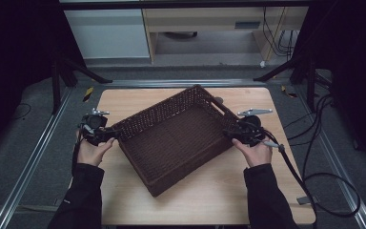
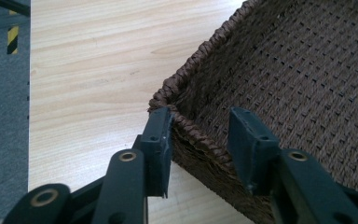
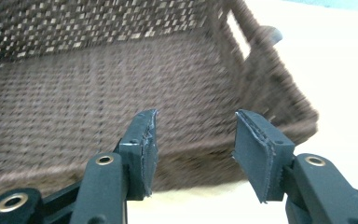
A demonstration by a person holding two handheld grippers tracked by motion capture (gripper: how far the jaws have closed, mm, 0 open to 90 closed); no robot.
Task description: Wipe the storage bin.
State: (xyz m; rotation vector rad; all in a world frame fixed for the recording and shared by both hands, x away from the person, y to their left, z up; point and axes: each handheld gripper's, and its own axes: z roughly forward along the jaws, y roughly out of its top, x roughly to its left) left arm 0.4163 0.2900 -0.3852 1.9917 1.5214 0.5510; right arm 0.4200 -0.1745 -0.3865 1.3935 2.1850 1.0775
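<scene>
Lab (aluminium rails (image 1: 33, 157), cables (image 1: 314, 143), dark curtains).

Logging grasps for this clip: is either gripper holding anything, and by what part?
Nothing is held. The left gripper straddles the basket rim near a corner, jaws open; the right gripper is open too.

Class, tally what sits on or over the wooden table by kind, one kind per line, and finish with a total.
Wicker basket: 1
Hand-held claws: 2, the left claw and the right claw
Total: 3

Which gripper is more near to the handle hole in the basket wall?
Right. The right gripper is beside the wall with the handle hole; the left gripper straddles the opposite rim of the basket.
</scene>
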